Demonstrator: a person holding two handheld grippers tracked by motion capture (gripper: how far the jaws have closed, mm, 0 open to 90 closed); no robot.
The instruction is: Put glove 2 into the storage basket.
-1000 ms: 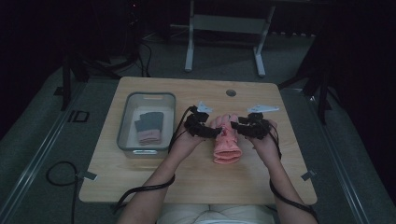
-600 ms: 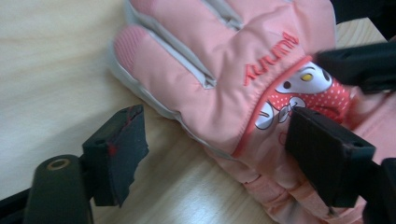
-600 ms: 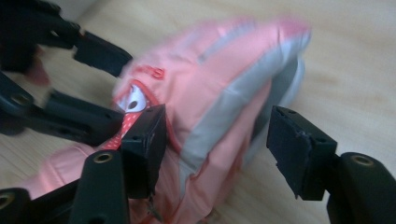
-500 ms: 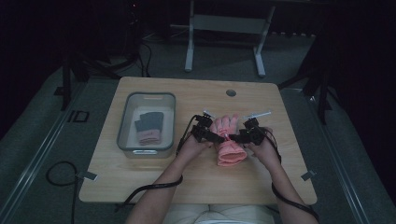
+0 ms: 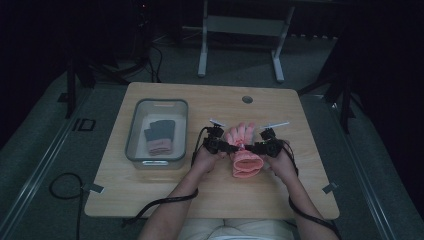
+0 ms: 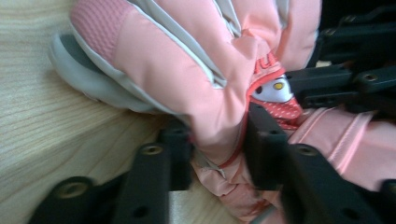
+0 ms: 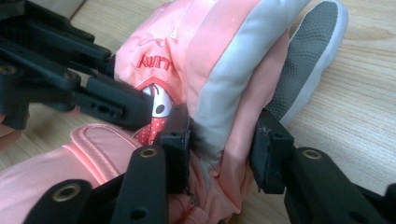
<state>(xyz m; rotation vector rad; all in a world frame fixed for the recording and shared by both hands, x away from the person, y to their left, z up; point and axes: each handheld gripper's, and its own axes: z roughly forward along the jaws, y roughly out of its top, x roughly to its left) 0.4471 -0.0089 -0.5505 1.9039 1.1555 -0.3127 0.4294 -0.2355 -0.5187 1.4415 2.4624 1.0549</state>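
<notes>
While both of the person's hands rest on the light wooden table [image 5: 150, 195], the padded pink ski glove with grey trim [image 5: 243, 150] lies between them, a little toward five o'clock of the table's middle, its fingers pointing to twelve o'clock and its cuff toward the person.

In the high view the left gripper [image 5: 226, 146] comes in from nine o'clock of the glove and the right gripper [image 5: 254, 147] from three o'clock, and they nearly meet over its wrist.

In the left gripper view the two black jaws of the left gripper [image 6: 219, 147] have just been closing and now pinch a fold of pink fabric beside a small white cartoon patch [image 6: 272, 88]; the pads press into the cloth.

In the right gripper view the right gripper [image 7: 222, 149] has also just been closing, and its jaws clamp the glove's grey-edged side, with the grey textured palm [image 7: 310, 51] showing toward one o'clock above them.

At nine o'clock of the glove, well apart from it, stands a clear plastic bin [image 5: 135, 145] holding a dark grey glove [image 5: 160, 131] and a pink one [image 5: 160, 146].
</notes>
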